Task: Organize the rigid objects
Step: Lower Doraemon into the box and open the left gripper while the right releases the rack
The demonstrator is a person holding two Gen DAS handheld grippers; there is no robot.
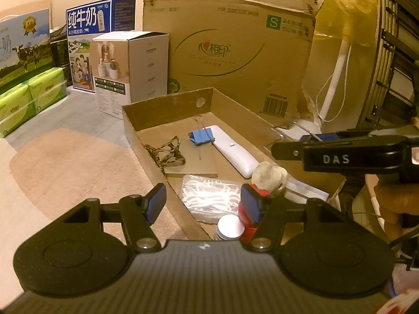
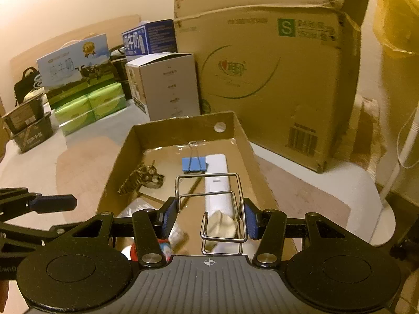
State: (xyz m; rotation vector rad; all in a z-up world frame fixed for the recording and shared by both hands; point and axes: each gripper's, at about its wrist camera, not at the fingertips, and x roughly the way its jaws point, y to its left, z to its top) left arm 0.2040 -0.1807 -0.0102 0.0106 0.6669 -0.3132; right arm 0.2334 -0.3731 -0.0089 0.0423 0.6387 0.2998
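Hanging over the near end of a shallow cardboard tray (image 2: 243,136), the right claw (image 2: 209,216) has its blue pads clamped on a bent wire frame (image 2: 207,185), which pokes forward above the tray's contents. The left claw (image 1: 203,204) sits at the tray's near left rim, its pads apart with nothing between them; the right pad is just beside a red bottle (image 1: 248,216), though whether they touch cannot be told.

Crowded at the near end of the tray are a white-capped jar (image 1: 230,226), the red bottle, a pale lumpy thing (image 1: 269,174) and a clear packet of floss picks (image 1: 212,196). Farther in lie a flat tan card (image 1: 193,161), a braided cord (image 1: 167,154), a white remote (image 2: 217,180) and a blue binder clip (image 2: 194,164) resting by the remote's far end. The far third of the tray floor is bare up to the back wall.

Left of the tray, a pink rug (image 1: 73,167) lies open. Behind the back wall, a white box (image 2: 167,86) and a big brown carton (image 2: 264,78) stand close. Farther left sit green tissue packs (image 1: 31,99) and milk cartons (image 1: 102,26); to the right stands a white fan pole (image 1: 337,70).
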